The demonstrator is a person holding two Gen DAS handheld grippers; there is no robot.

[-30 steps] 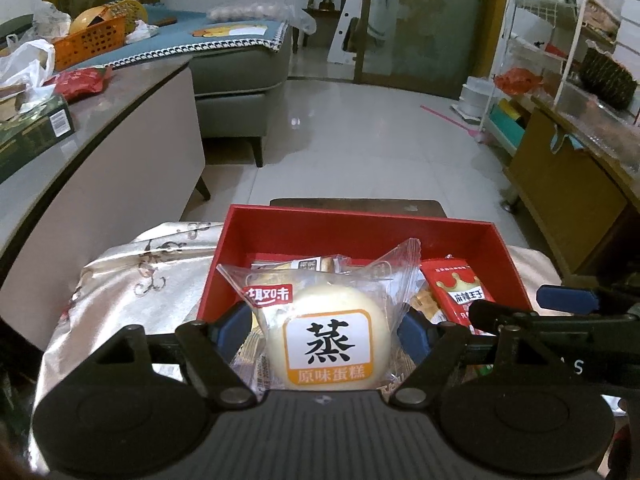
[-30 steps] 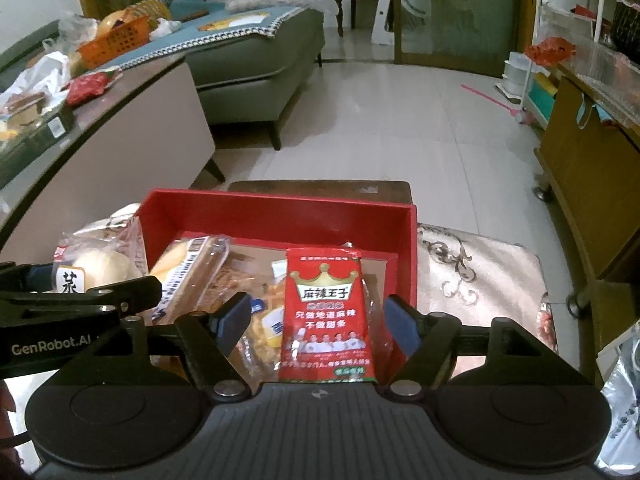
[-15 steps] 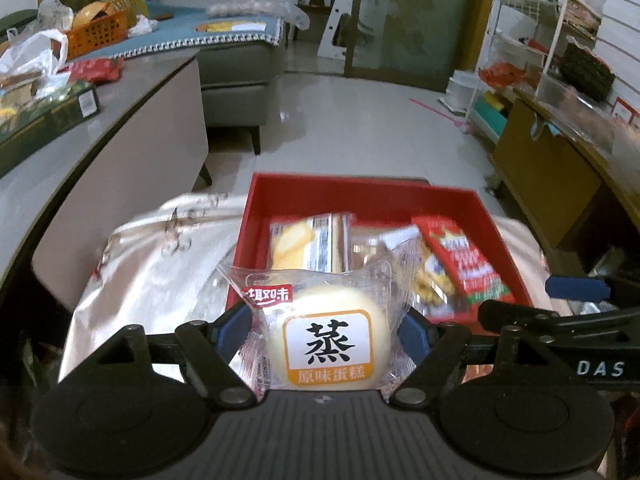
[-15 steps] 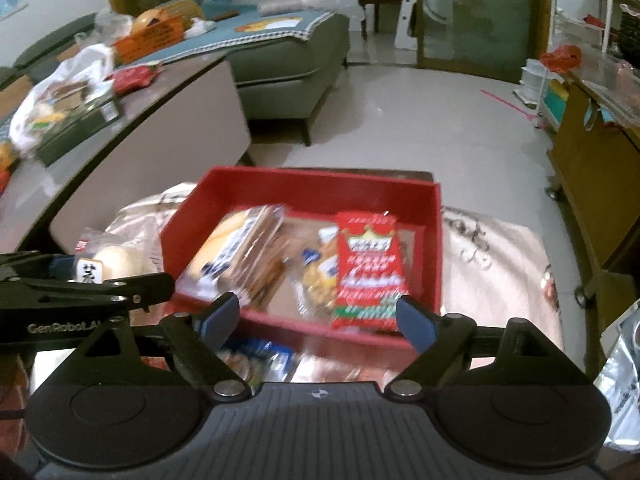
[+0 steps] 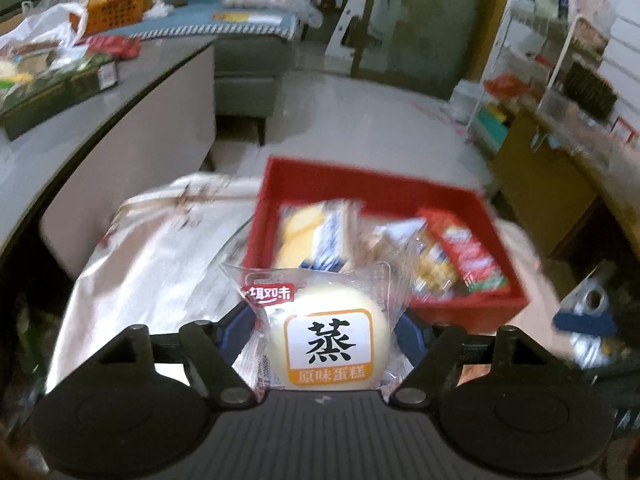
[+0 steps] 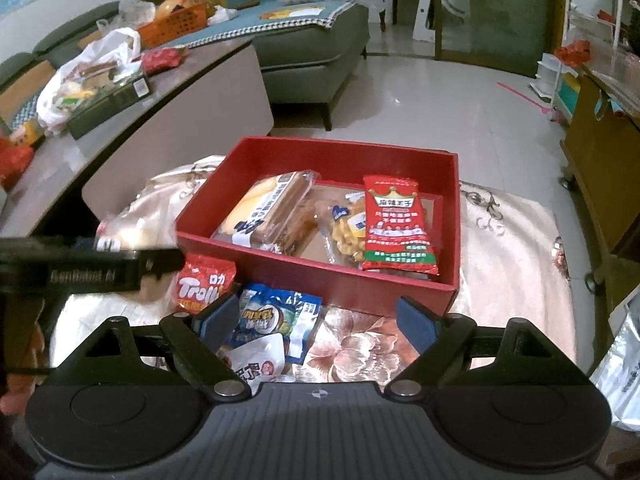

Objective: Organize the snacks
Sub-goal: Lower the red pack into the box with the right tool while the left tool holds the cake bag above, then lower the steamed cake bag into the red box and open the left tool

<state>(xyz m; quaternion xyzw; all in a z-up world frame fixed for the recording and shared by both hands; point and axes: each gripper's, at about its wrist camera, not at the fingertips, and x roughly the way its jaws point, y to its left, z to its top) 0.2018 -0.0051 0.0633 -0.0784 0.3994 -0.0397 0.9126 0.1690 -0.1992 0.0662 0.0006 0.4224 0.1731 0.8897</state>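
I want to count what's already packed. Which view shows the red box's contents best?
The right wrist view: the red box is sharp, its inside fully visible. In the left wrist view it is motion-blurred and partly hidden behind the steamed cake packet.

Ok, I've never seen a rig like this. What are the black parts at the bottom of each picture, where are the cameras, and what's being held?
There is no robot here. A person carries a hand-held gripper in each hand, and each one has a fisheye camera looking forward along its two fingers. The black parts at the bottom are the gripper bodies.

In the left wrist view, the left hand-held gripper is shut on a wrapped cake, in front of the red box.

In the right wrist view, the right hand-held gripper is open and holds nothing. The box already contains a bread pack and a red packet. More snack packets, including a blue one, lie on the cloth in front of the box.
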